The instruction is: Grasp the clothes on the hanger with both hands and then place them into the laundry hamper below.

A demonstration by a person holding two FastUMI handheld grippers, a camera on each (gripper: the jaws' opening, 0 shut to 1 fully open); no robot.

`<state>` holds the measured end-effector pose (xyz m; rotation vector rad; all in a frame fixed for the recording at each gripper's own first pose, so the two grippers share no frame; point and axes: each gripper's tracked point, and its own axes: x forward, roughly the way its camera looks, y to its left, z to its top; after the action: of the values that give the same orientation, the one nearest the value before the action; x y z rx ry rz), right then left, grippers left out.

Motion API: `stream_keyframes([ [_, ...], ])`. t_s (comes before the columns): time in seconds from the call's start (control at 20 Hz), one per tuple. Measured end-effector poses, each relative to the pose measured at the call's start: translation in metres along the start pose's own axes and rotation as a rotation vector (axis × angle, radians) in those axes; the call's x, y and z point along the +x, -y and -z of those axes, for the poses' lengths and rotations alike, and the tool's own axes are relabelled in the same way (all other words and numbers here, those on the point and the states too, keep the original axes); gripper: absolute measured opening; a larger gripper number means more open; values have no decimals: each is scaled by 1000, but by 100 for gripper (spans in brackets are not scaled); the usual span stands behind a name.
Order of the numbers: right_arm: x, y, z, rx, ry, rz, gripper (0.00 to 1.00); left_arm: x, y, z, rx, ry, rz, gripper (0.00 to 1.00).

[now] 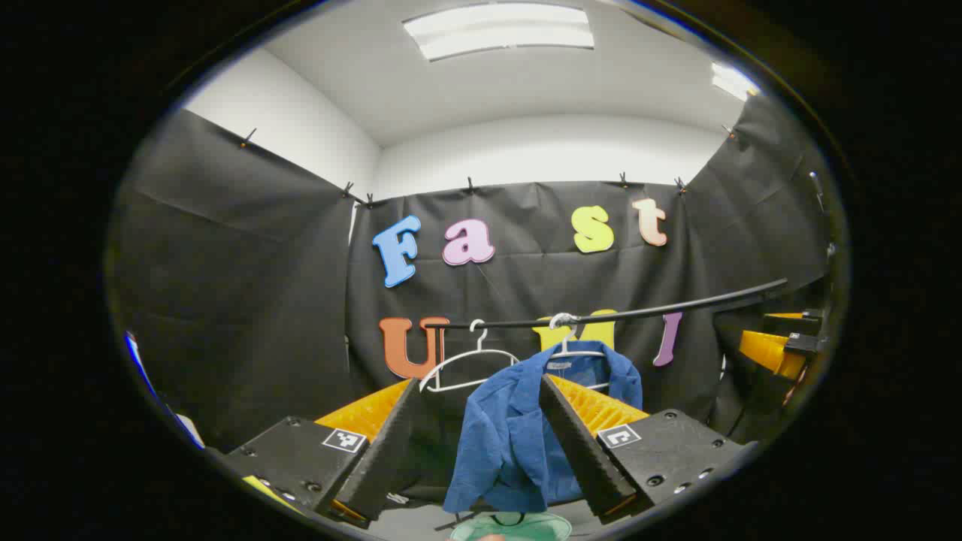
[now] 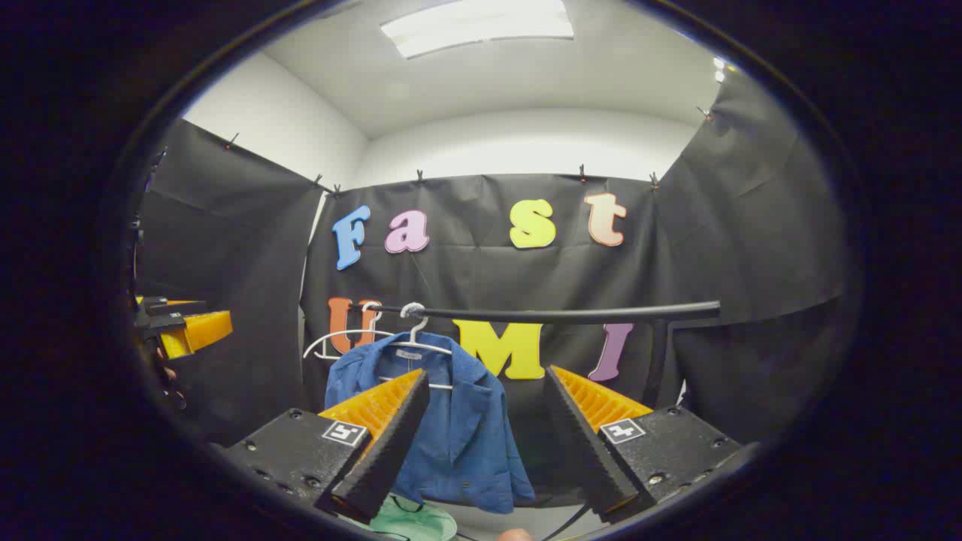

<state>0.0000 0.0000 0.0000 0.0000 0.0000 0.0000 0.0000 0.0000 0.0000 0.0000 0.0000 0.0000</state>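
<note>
A blue jacket [image 1: 511, 436] hangs on a white hanger [image 1: 575, 347] from a black rail [image 1: 639, 312]. In the right gripper view the same blue jacket [image 2: 462, 436] hangs left of centre under the rail [image 2: 564, 314]. My left gripper [image 1: 481, 439] is open, some way short of the jacket, which shows between its fingers. My right gripper [image 2: 485, 432] is open too, with the jacket behind its left finger. The green rim of the hamper [image 1: 511, 526] sits below the jacket, as does the hamper [image 2: 413, 518] in the right gripper view. Each gripper appears far off at the other view's edge.
An empty white hanger [image 1: 466, 361] hangs on the rail left of the jacket. Black cloth walls close the booth on three sides. The other gripper [image 1: 774, 346] shows at the right edge of the left gripper view, and the left gripper [image 2: 184, 327] at the left edge of the right gripper view.
</note>
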Motion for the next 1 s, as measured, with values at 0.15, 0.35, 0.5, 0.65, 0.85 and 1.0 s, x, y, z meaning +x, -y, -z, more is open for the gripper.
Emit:
stream_keyframes([
  [0.15,3,-2,0,-5,-6,-31,98,-5,-3,8,2,-20,-14,96],
  [0.35,10,-21,6,-22,-30,-105,98,-11,-7,16,-12,-38,-29,96],
  [0.5,10,-28,10,-29,-44,-115,98,-17,-18,26,-9,-55,-60,96],
  [0.65,16,-35,17,-11,-47,-92,98,-19,-23,24,-22,-52,-68,96],
  [0.85,22,-40,27,3,-67,-63,98,-13,-27,30,-9,-58,-68,96],
  [1.0,31,-47,42,22,-106,-37,98,-4,-25,42,-28,-76,-31,96],
])
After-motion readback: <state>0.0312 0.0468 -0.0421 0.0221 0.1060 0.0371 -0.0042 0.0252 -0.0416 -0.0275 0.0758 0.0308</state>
